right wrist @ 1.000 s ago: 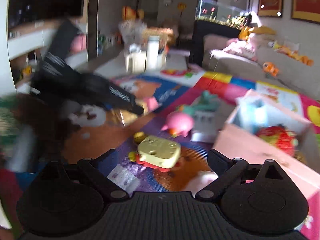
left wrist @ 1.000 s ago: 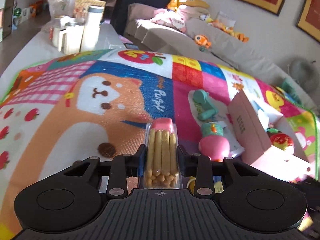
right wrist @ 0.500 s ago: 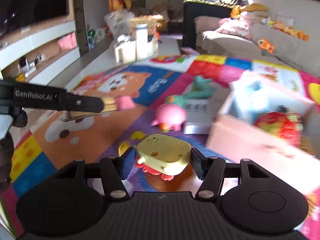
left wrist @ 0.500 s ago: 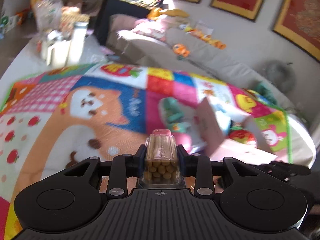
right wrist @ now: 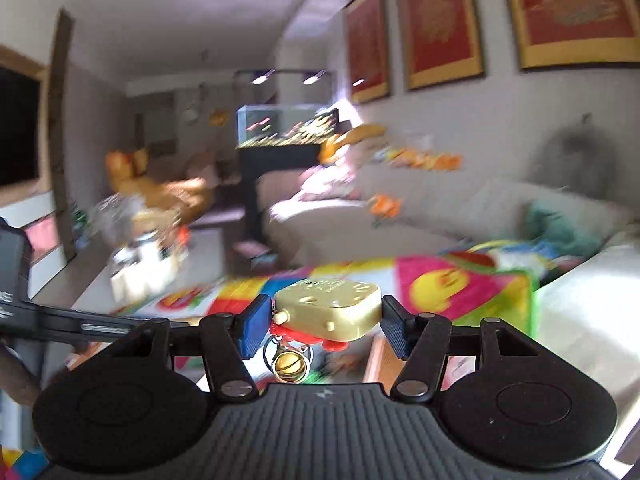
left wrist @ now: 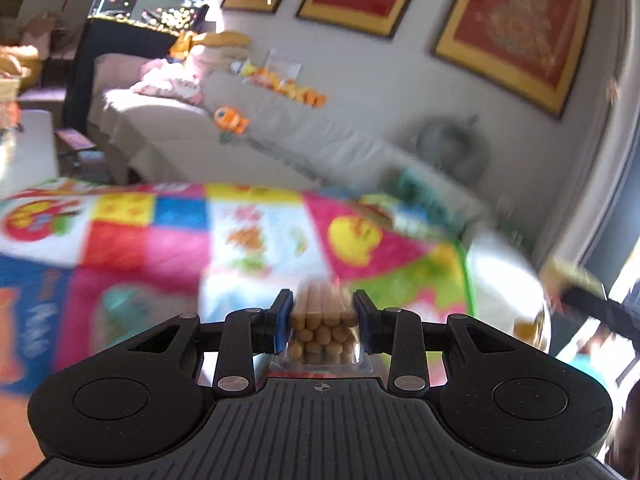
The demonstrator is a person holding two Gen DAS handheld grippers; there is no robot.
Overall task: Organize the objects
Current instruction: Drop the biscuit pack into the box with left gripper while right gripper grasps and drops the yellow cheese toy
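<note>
Spanning the background, blurred patchwork play mat. Right gripper grasps yellow toy block, raised above mat, small bell dangling beneath. Left gripper clamps clear pack of biscuit sticks, also raised above mat.

Both views are smeared by motion blur; only the near black claw parts stay sharp. Daylight glare is seen on the sofa, and straight lines are bent at the fisheye edges.
</note>
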